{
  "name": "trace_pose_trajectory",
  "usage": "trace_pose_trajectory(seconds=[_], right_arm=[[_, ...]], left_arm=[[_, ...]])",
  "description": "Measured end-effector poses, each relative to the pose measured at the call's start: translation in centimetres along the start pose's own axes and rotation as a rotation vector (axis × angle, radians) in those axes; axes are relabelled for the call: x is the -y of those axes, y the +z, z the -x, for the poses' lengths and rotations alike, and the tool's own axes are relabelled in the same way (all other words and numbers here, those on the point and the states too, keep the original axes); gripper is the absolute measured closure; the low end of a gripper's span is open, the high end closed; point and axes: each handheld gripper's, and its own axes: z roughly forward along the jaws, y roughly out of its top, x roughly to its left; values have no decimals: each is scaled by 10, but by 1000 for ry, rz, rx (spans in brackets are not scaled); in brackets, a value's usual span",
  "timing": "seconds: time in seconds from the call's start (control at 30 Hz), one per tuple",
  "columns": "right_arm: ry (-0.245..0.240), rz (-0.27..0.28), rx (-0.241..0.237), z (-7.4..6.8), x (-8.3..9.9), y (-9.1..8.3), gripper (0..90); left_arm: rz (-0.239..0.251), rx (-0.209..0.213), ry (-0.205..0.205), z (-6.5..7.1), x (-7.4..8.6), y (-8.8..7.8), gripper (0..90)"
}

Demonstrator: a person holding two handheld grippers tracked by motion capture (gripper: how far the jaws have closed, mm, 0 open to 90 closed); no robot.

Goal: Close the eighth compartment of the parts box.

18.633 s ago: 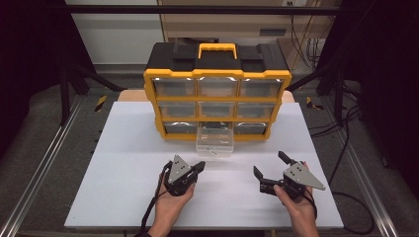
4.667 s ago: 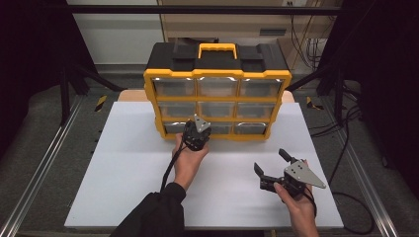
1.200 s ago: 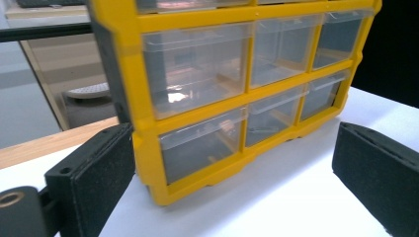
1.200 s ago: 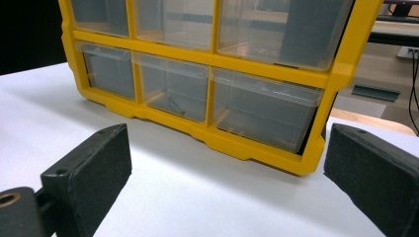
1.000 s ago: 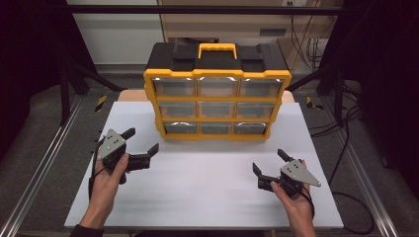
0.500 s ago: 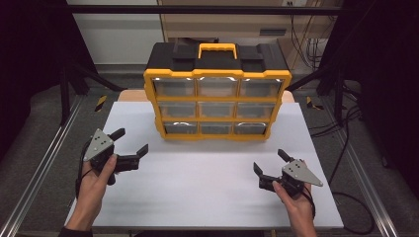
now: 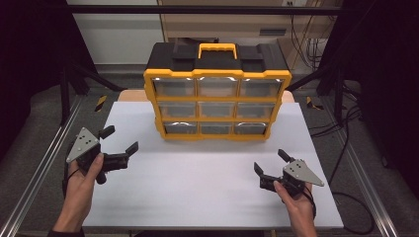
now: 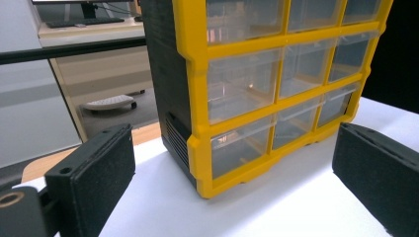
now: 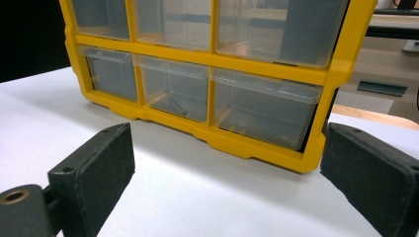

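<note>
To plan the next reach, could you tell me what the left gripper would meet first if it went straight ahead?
Probably the drawer cabinet: the left gripper points at its lower left corner across bare table, jaws open.

No text, label, brand, number or sign can be read in any of the three views. The yellow-and-black drawer cabinet carries no legible lettering on its frame, its handle or its clear drawer fronts, seen close in both gripper views. In the high view a small pale plate sits on the wooden furniture behind the desk; it may bear print, but it is too small and blurred to make out. The grey plates on the grippers show only screw holes, no marks.
</note>
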Motion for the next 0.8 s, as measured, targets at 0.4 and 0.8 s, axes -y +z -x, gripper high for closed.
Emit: trace_pose_trajectory(seconds=[0.4,0.8], right_arm=[[1,8,-2,3,0,-2,70],[2,18,-2,9,-1,-7,63]], left_arm=[[28,29,-3,-3,-2,-17,23],[30,65,28,-2,12,-30,23]])
